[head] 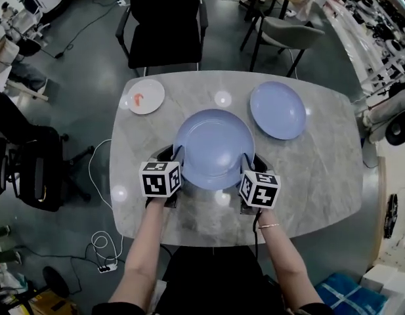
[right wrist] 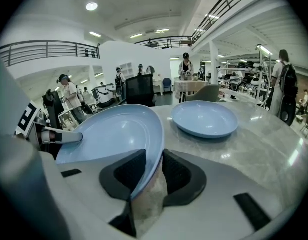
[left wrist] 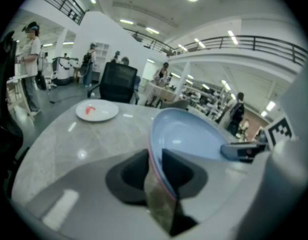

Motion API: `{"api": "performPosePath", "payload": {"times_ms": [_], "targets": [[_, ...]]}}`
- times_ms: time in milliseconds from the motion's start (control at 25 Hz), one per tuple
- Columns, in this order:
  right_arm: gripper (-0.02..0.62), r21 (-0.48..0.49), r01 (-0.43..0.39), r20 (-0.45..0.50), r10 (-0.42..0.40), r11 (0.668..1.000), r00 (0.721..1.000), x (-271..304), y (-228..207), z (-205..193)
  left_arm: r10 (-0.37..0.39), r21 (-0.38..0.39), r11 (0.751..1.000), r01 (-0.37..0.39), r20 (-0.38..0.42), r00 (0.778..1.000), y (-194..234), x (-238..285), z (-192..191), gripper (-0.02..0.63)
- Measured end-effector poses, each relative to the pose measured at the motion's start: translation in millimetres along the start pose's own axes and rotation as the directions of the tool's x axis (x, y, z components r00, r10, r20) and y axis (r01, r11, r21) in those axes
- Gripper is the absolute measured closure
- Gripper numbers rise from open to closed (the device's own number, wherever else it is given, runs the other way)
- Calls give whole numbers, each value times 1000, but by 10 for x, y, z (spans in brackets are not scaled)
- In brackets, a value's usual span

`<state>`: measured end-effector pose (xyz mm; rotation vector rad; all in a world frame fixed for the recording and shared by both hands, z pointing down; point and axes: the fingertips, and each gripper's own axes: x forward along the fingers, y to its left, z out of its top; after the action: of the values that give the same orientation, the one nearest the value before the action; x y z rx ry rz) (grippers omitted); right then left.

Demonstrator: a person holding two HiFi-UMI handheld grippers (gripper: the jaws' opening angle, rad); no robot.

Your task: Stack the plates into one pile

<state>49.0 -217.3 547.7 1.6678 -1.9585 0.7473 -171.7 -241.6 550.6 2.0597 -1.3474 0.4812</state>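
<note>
A large blue plate [head: 213, 146] is in the middle of the grey marble table [head: 314, 176], held by its near rim on both sides. My left gripper [head: 176, 155] is shut on its left rim, which runs between the jaws in the left gripper view [left wrist: 154, 171]. My right gripper [head: 249, 159] is shut on its right rim, seen in the right gripper view [right wrist: 153, 169]. A second blue plate [head: 277, 110] lies flat at the far right, and a small white plate [head: 146, 96] with a red mark lies at the far left.
A black office chair [head: 164, 21] stands at the table's far edge, with a grey chair [head: 287, 35] to its right. Another black chair [head: 38, 169] is to the table's left. A white cable and power strip [head: 104, 254] lie on the floor at the near left.
</note>
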Motion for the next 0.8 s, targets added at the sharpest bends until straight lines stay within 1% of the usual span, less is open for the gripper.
{"api": "performPosePath", "payload": {"times_ms": [120,280,480,600,800], "targets": [[497,4,40,22,-40,999,999,-107,-213,51,-40,32,999,40,-1,999,-213,130,105,520],[497,47,90,44,-92,995,995,-225,-558,94,-90,77,993,92,-25,996,-551,348,243,520],[497,97,149,61,-156,984,986,-388,-1047,160,-149,132,979,153,-45,988,-1056,622,422,520],[497,121,177,65,-186,977,981,-441,-1349,190,-171,151,972,178,-53,984,-1340,799,485,520],[497,139,192,75,-203,972,976,-440,-1793,276,-189,169,966,196,-56,980,-1716,1100,598,521]]}}
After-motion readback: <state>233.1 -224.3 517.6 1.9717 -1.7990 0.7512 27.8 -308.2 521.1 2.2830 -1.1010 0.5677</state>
